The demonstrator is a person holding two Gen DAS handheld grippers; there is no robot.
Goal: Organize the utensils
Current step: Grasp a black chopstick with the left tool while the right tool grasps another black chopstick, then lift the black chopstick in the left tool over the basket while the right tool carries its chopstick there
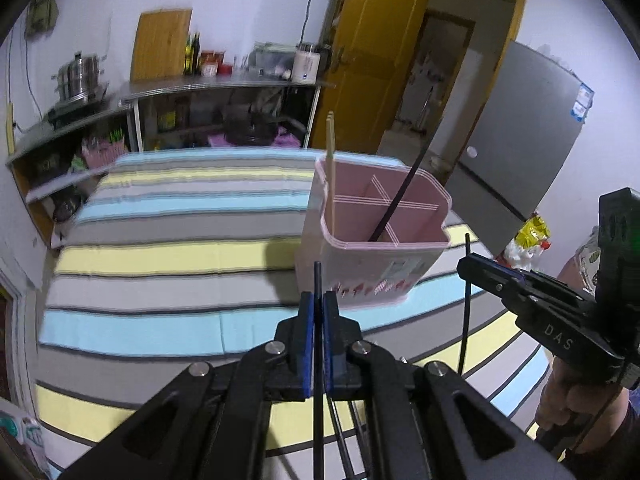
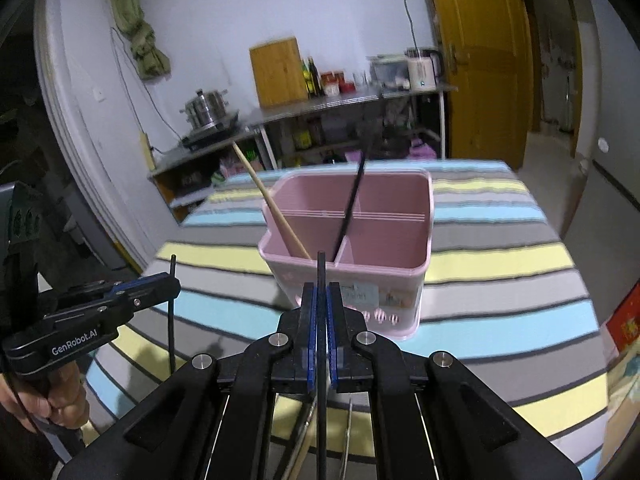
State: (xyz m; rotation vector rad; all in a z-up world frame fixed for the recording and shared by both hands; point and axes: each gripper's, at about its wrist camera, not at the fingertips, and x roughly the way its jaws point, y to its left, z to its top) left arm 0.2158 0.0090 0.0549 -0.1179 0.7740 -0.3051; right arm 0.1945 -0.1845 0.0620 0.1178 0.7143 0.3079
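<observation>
A pink divided utensil holder (image 1: 372, 248) (image 2: 348, 240) stands on the striped table. It holds a pair of wooden chopsticks (image 1: 330, 168) (image 2: 272, 208) at its left side and one black chopstick (image 1: 400, 196) (image 2: 352, 200) leaning in the middle. My left gripper (image 1: 318, 298) (image 2: 174, 282) is shut on an upright black chopstick (image 1: 317, 280) (image 2: 172, 320), just in front of the holder. My right gripper (image 2: 321, 288) (image 1: 466, 266) is shut on another black chopstick (image 2: 321, 268) (image 1: 467, 304), near the holder's front rim. Both sticks hang above the cloth.
Several loose utensils (image 2: 306, 432) lie on the striped tablecloth (image 1: 160, 256) under the grippers. Behind the table are steel shelves (image 1: 208, 88) with a pot, a cutting board, bottles and a kettle. There is a yellow door (image 1: 372, 60) and a grey fridge (image 1: 532, 132) at the right. Hands grip both handles.
</observation>
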